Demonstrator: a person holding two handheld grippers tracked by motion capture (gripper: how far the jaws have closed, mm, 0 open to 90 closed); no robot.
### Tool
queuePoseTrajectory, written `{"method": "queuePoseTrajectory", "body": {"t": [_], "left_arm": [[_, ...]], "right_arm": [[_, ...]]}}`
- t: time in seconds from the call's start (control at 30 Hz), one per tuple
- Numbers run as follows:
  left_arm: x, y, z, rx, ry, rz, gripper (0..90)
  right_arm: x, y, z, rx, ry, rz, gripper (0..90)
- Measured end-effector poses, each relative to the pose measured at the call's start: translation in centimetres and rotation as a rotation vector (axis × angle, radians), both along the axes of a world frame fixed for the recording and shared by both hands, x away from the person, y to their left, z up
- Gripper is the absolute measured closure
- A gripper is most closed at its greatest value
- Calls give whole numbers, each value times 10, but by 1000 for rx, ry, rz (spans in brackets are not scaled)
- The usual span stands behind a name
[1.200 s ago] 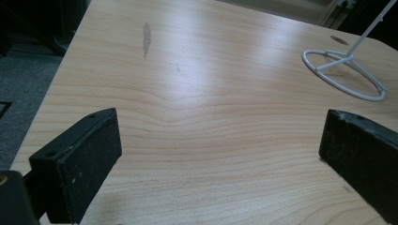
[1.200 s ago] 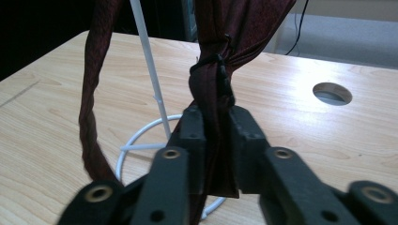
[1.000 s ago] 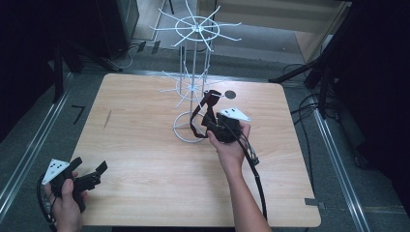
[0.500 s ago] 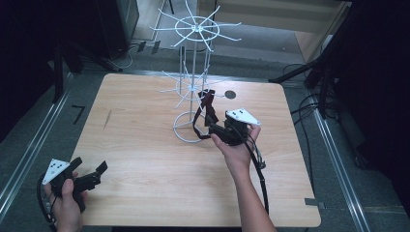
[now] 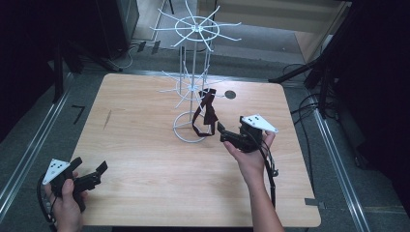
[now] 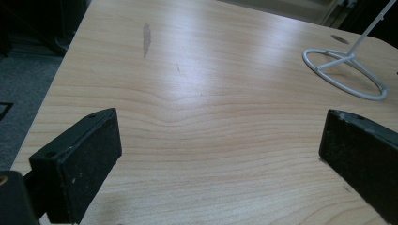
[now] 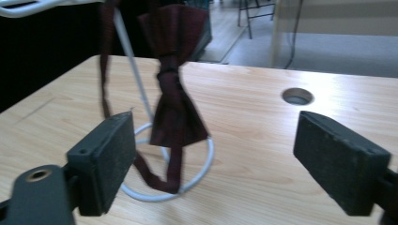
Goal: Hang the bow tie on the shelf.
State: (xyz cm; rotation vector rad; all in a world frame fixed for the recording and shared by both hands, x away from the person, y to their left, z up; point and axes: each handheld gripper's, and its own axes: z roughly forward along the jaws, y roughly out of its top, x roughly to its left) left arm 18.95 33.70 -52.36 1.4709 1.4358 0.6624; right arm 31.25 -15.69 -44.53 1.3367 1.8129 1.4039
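Bow tie (image 5: 209,112) hangs on white wire rack (image 5: 192,77) at far centre of surface (image 5: 145,159), released: right hand-held gripper (image 5: 224,134), jaws just opened wide and empty, has backed off right, so hanging looks done; left hand-held gripper (image 5: 99,172) wide, idle.

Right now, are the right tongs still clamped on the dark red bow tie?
No, the right tongs stand open and empty, while the dark red bow tie hangs from the white wire rack.
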Motion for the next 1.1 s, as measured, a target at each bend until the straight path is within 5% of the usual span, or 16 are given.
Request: {"method": "queuePoseTrajectory", "body": {"t": [0.1, 1.1], "left_arm": [[0, 0, 0, 0, 0, 0, 0], [0, -1, 0, 8, -3, 1, 1]], "right_arm": [[-3, -13, -2, 5, 18, -43, 48], [-44, -109, -38, -4, 60, -173, 58]]}}
